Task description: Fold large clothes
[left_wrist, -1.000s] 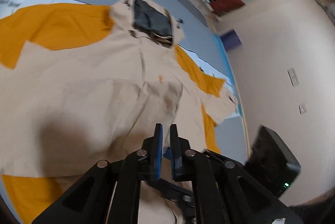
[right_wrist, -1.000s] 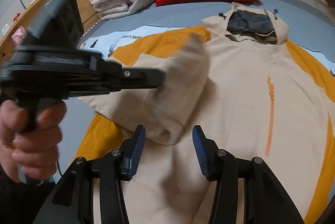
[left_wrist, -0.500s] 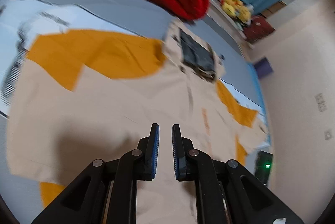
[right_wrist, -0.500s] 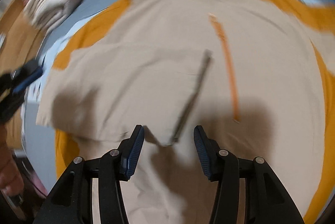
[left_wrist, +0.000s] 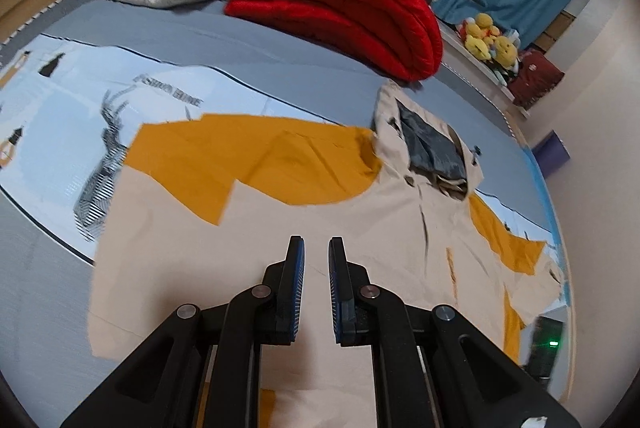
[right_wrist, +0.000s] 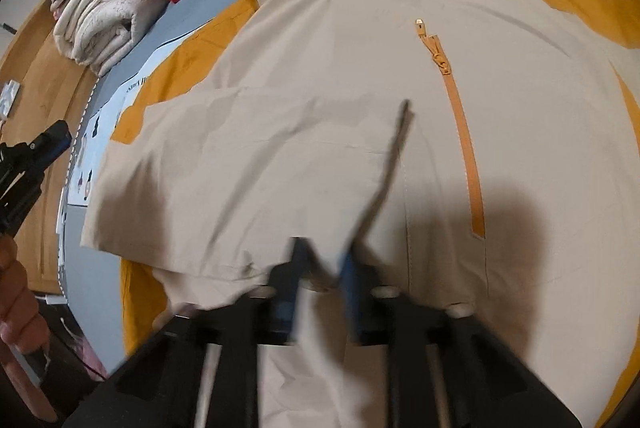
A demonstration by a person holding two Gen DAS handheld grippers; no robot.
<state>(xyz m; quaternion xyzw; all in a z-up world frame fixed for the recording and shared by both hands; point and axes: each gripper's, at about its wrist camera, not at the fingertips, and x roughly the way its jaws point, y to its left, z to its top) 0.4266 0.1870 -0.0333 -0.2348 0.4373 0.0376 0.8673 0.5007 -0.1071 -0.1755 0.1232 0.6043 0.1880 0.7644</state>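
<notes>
Your left claw (left_wrist: pixel 316 260) hangs narrow and empty over the jacket (left_wrist: pixel 280 228), spread flat on the bed (left_wrist: pixel 280 68) ahead. It looks light, soft and slippery, so pinch the hem or sleeve edges. Your right claw (right_wrist: pixel 322 260) is blurred, narrow, apparently empty, above the folded sleeve (right_wrist: pixel 240 168).
</notes>
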